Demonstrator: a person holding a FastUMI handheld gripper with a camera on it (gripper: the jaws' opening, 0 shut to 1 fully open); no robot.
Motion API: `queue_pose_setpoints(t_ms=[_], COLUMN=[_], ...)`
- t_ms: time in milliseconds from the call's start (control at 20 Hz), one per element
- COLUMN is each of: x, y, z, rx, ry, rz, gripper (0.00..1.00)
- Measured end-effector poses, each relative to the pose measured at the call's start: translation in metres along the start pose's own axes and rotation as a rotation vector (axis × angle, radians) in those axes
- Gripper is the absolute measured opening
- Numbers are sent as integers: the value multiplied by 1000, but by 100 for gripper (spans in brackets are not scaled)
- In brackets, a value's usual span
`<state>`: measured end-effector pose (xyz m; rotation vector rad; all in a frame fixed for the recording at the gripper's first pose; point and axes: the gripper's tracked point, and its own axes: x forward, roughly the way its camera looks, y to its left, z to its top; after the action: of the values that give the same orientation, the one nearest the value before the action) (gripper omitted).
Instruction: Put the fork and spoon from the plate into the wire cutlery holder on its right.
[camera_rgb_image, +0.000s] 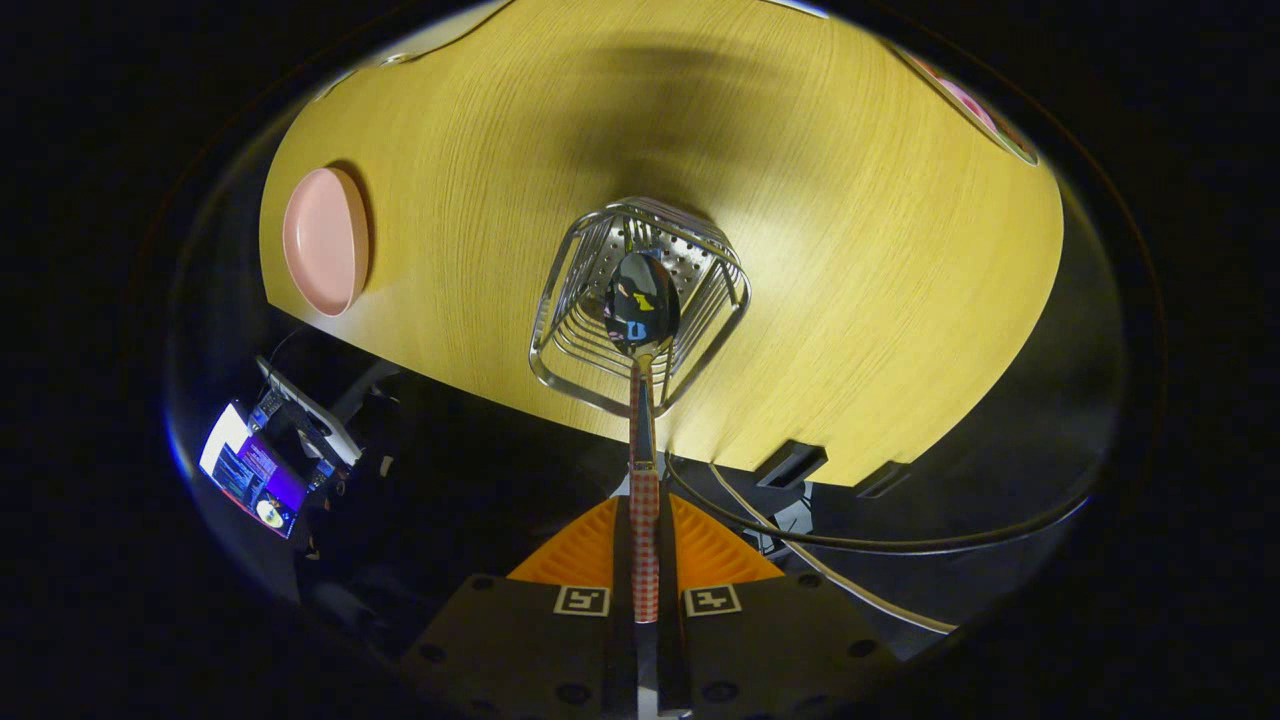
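My gripper (644, 510) is shut on the spoon's red-and-white checked handle (645, 545), pinched between the two orange fingers (578, 548). The spoon (642, 300) points straight ahead, and its shiny bowl hangs over the open top of the wire cutlery holder (570, 300). I look down into the holder from above; its perforated metal bottom shows behind the spoon's bowl. The holder stands on the yellow wooden table (850, 220) near its front edge. The pink plate (325, 240) lies far off to the left at the table's edge, and nothing shows on it.
Beyond the table's front edge the floor is dark, with a cable (860, 540) running across it and a lit screen (250, 470) at the lower left. A pink-rimmed object (975, 105) sits at the table's far right edge.
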<state>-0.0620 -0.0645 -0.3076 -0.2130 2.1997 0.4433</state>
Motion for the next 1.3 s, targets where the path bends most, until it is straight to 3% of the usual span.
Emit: queue_pose_setpoints(t_ms=[200, 500, 1000, 1050, 1100, 1300], x=[-1, -3, -36, -40, -44, -71], y=[-1, -3, 26, 28, 30, 55], z=[14, 31, 32, 29, 25, 11], rx=[8, 2, -13, -20, -23, 51], ry=[43, -3, -549, -606, -662, -942], rz=[-4, 14, 105, 86, 67, 73], gripper=[13, 17, 67, 85, 92, 100])
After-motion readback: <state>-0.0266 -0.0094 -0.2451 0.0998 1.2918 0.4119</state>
